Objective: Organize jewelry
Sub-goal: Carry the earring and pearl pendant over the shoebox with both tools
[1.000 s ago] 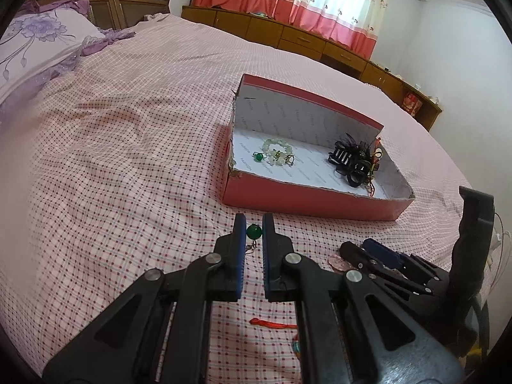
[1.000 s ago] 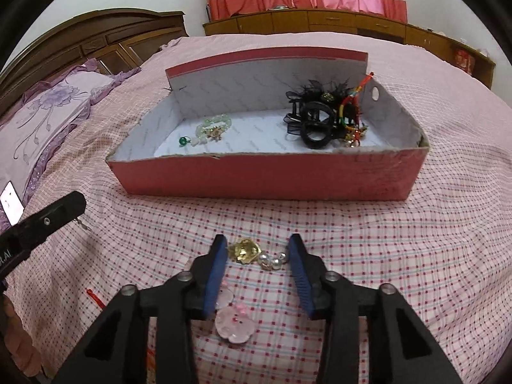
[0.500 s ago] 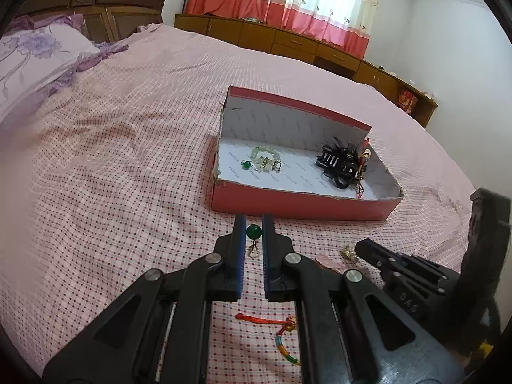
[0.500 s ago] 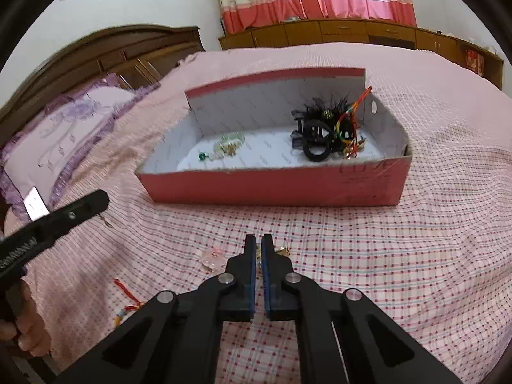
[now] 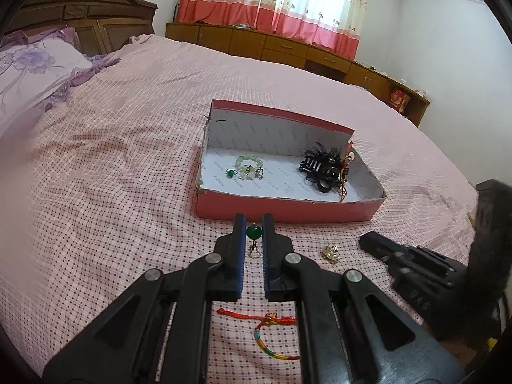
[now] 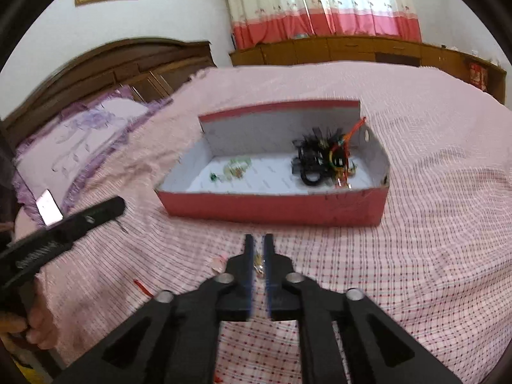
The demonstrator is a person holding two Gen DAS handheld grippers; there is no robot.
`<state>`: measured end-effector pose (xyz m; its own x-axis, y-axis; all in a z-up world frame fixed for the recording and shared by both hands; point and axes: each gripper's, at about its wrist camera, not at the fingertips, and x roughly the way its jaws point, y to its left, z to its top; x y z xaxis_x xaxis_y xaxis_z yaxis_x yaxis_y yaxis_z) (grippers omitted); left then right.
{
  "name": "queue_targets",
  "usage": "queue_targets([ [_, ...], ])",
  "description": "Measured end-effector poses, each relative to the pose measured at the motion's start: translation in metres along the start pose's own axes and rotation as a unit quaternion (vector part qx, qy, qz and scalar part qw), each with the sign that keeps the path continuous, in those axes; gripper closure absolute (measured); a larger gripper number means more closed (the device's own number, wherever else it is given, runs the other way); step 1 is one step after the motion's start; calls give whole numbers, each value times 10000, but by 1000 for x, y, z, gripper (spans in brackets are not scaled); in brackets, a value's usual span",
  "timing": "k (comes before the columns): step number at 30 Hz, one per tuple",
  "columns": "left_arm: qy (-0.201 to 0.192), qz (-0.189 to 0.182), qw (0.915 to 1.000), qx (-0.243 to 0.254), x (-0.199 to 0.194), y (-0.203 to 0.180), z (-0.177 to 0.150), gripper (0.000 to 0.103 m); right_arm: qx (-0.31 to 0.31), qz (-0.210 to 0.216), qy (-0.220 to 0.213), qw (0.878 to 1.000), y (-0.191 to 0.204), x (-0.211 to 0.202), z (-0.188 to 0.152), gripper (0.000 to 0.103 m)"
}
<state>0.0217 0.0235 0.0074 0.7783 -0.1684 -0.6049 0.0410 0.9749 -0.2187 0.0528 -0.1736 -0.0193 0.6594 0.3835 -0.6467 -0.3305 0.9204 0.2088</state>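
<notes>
A red box [image 5: 288,208] [image 6: 272,208] with a white inside lies on the bed. It holds a pale green bead bracelet [image 5: 248,163] at its left and a heap of black hair clips [image 5: 323,166] at its right. My left gripper [image 5: 254,224] is shut on a green bead earring [image 5: 254,233], held above the bed just short of the box. My right gripper [image 6: 259,246] is shut on a small gold piece [image 6: 258,264], lifted in front of the box. In the left wrist view the right gripper [image 5: 416,265] shows at the right, with gold jewelry [image 5: 331,252] near its tip.
A red cord with a rainbow bracelet [image 5: 272,329] lies on the checked pink bedspread [image 5: 112,192] under my left gripper. A pink piece [image 6: 219,262] lies left of my right gripper. A purple pillow [image 5: 28,70] and wooden headboard [image 5: 96,16] are at left.
My right gripper shut on the gold piece and lifted it off the bed. Both grippers have risen and drawn back from the box; the left still holds the green earring.
</notes>
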Motion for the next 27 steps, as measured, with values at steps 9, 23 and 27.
queue_targets([
  [9, 47, -63, 10000, -34, 6, 6, -1, 102, 21, -216, 471, 9987, 0, 37, -11, 55],
  [23, 175, -113, 9994, -275, 19, 16, -2, 102, 154, -185, 502, 9984, -1, 52, -15, 91],
  [27, 129, -99, 9997, -196, 16, 11, 0, 102, 190, -38, 410, 9990, -4, 40, -18, 91],
])
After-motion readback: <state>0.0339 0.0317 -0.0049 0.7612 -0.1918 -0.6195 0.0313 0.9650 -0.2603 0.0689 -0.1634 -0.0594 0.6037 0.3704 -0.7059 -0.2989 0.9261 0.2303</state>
